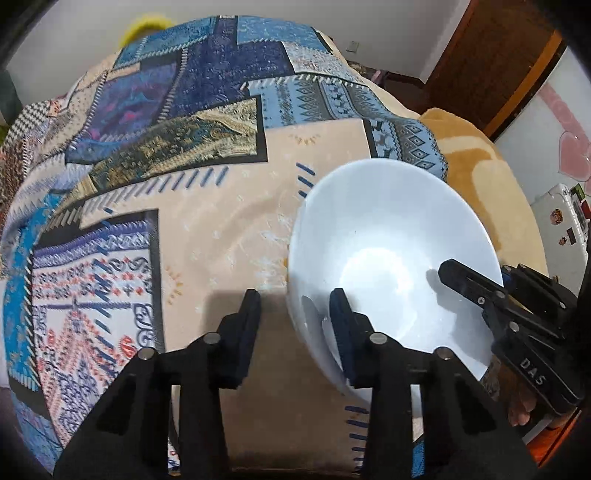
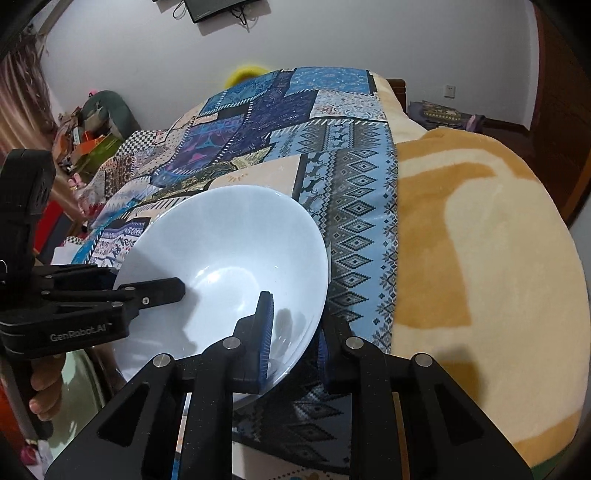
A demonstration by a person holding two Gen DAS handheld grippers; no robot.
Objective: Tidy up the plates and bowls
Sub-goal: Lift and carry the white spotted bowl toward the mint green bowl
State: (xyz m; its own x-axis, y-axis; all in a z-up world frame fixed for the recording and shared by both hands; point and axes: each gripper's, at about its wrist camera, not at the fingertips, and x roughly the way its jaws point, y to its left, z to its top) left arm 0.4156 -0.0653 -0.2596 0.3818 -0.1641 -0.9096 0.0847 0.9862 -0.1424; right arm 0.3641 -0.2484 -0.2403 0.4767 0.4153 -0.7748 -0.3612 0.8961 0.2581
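Patchwork cloth in blues, navy and cream covers most of the bed (image 1: 221, 229), its panels printed with diamonds, deer and stitch marks, and it runs on to a plush blanket (image 2: 480, 240) in tan and cream on the bed's right side. A white bowl (image 1: 384, 266) is tipped above the cream panel near the bed's front edge, its hollow turned toward both cameras. The left claw (image 1: 295, 321) straddles the bowl's near rim, one finger inside the bowl and the other outside over the cloth; a gap shows between the outer finger and the wall, so the claw looks spread around the rim rather than pressed on it. The right claw (image 2: 295, 328) pinches the opposite rim of the bowl (image 2: 221, 258), one blue-padded finger inside against the wall and its partner outside beneath the rim. Pale grey walls enclose the room. A dark screen (image 2: 218, 9) with trailing cables hangs high on the far wall, and a yellow object (image 2: 245, 74) peeks over the bed's far end. Dark wooden doors (image 1: 491, 70) stand on the right, with a wall socket (image 2: 449, 90) beside them. A heap of clutter (image 2: 92, 136) lies at the left, next to a brownish curtain (image 2: 18, 96).
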